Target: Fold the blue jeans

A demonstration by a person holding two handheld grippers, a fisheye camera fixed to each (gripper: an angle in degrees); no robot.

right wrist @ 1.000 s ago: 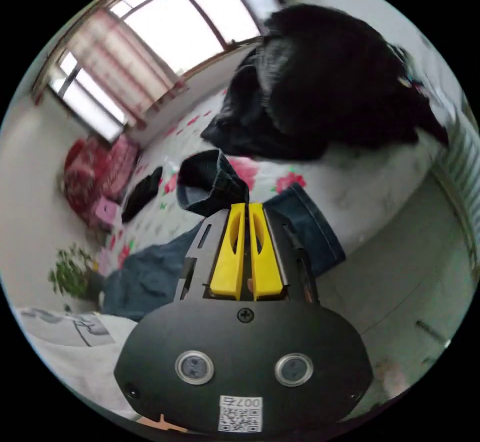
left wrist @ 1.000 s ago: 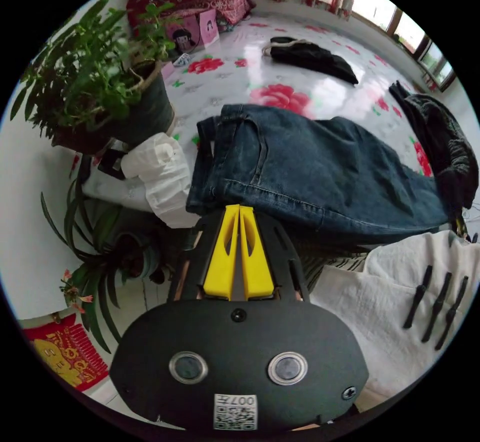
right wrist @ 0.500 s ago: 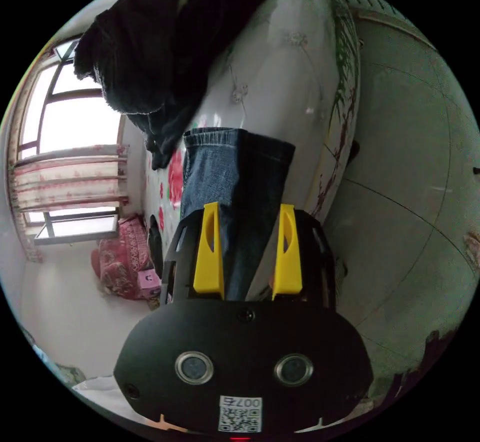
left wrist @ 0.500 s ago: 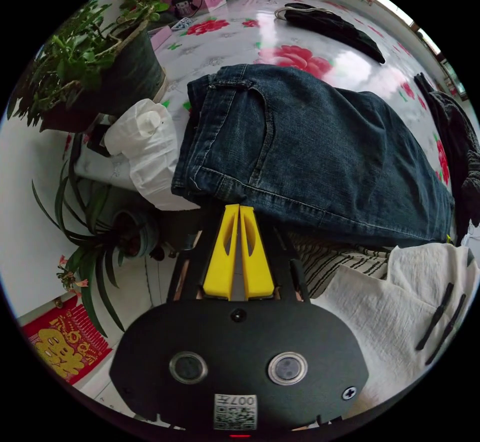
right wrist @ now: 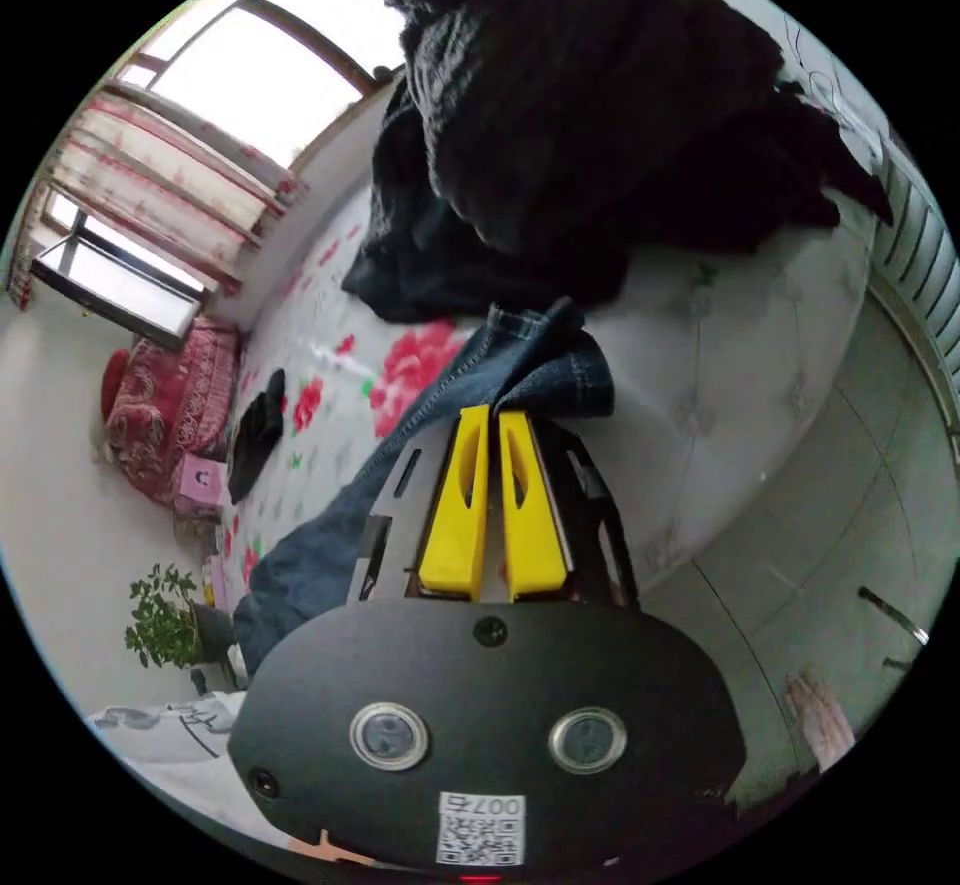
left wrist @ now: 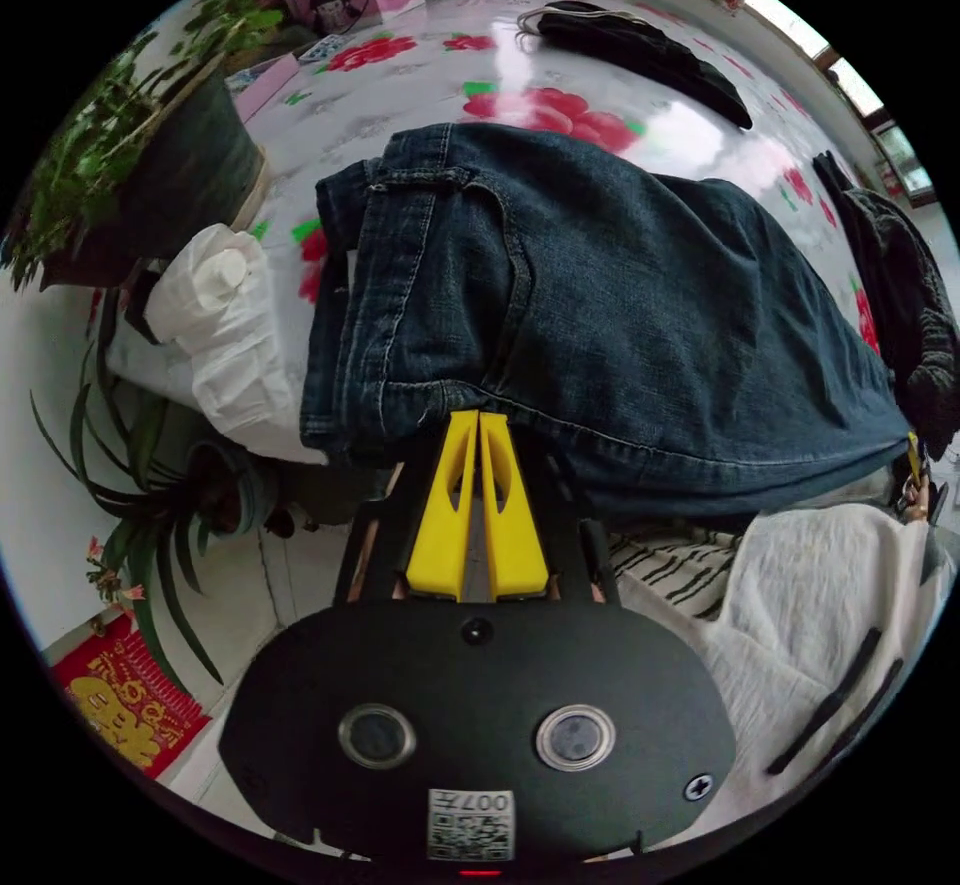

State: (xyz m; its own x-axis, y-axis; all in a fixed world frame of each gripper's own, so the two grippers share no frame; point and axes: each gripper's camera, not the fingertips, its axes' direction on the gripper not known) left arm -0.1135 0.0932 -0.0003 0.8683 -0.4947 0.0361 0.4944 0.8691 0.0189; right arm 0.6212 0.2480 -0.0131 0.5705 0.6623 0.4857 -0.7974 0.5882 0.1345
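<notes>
Left gripper view: the left gripper (left wrist: 478, 417) has its two yellow jaws pressed together at the near hem of the waist end of the blue jeans (left wrist: 600, 305). The tips sit right under the denim edge, so it looks like a pinch on that hem, though I cannot see the cloth between them. Beyond the tips the jeans spread flat across the flowered bed cover (left wrist: 420, 85), legs running off to the right. A white garment (left wrist: 225, 325) lies just left of the waistband, a potted plant (left wrist: 150, 155) beyond it.

In the right gripper view, the right gripper (right wrist: 485, 413) is likewise closed, its tips touching the bunched leg cuff, which rises just past them. A black garment (right wrist: 600, 115) is heaped further out. Holding both ends, I judge, readies the cuff to be carried toward the waist.
</notes>
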